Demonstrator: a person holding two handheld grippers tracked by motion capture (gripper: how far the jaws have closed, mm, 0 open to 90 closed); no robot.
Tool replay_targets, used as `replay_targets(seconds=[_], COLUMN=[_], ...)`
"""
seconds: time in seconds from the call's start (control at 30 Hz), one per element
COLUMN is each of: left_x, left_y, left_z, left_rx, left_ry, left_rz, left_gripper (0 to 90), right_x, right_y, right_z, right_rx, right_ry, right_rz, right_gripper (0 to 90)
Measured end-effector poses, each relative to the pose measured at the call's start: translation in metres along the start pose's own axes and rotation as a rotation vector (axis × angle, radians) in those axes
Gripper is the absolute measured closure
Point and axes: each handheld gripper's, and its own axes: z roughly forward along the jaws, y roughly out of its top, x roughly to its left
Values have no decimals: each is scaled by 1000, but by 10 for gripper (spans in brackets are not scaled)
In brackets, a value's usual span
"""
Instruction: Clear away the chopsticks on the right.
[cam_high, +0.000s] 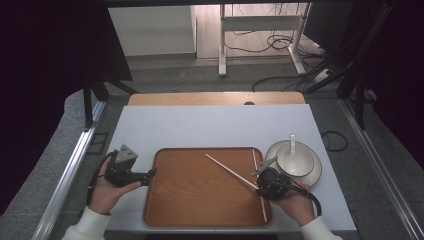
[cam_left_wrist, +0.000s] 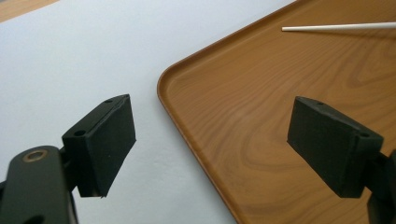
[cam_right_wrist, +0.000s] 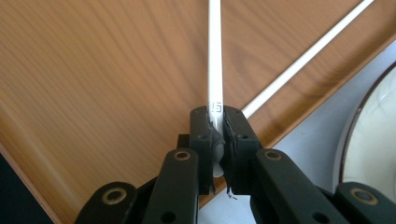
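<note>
A brown wooden tray (cam_high: 200, 200) lies on the white table top. My right gripper (cam_high: 260, 181) is shut on the thick end of a white chopstick (cam_high: 227, 170), which slants up-left over the tray; in the right gripper view the chopstick (cam_right_wrist: 215, 60) runs straight out from between the pressed pads (cam_right_wrist: 217, 126). A second white chopstick (cam_high: 259, 185) lies along the tray's right side, also seen as a thin diagonal (cam_right_wrist: 308, 58). My left gripper (cam_high: 152, 172) rests at the tray's left edge, its jaws wide apart with nothing between them (cam_left_wrist: 210, 144), straddling the tray rim (cam_left_wrist: 187, 135).
A cream plate (cam_high: 316, 172) with a dark rim stands right of the tray, carrying a white bowl (cam_high: 295, 160) with a white spoon (cam_high: 292, 142) in it. The plate's edge (cam_right_wrist: 369, 135) is close beside my right gripper. Bare white table lies behind the tray.
</note>
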Motion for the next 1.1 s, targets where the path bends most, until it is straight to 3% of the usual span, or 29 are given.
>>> replay_targets(seconds=[0.4,1.1], left_x=[-2,-2], left_y=[0,0], left_z=[2,2], left_rx=[8,13], left_ry=[-3,-2], left_rz=[9,10], left_gripper=[146,145], right_x=[12,12], right_y=[4,3], right_z=[8,12], right_rx=[34,38], right_ry=[16,10], right_rz=[-38,-55], right_gripper=[826,802])
